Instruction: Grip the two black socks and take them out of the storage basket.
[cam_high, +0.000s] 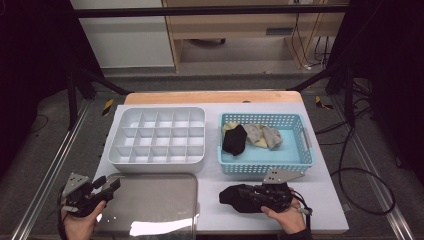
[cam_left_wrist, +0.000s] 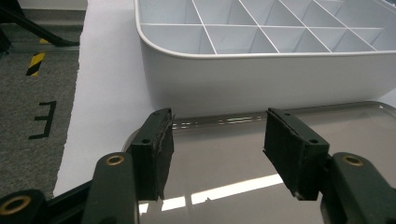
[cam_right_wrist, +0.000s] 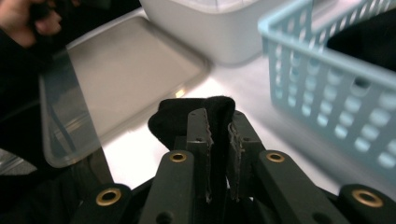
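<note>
We hold a black sock (cam_right_wrist: 212, 116) clenched in the right tongs (cam_right_wrist: 218, 128), low over the surface (cam_high: 320, 192) just in front of the blue basket (cam_high: 300, 165) that keeps the other socks (cam_high: 252, 136); the grip on its folded middle probably keeps it bundled for a compartment of the white divided tray (cam_high: 157, 160); the left tongs (cam_left_wrist: 217, 140) stand released over the clear lid (cam_left_wrist: 224, 163), likely ready to help.

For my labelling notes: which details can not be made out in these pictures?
- Black cloth: the right gripper hides its lower part in the right gripper view; its kind is unclear.
- Blue basket: blurred and cut by the edge there.
- Clear lid: cut off by the high view's bottom edge.
</note>
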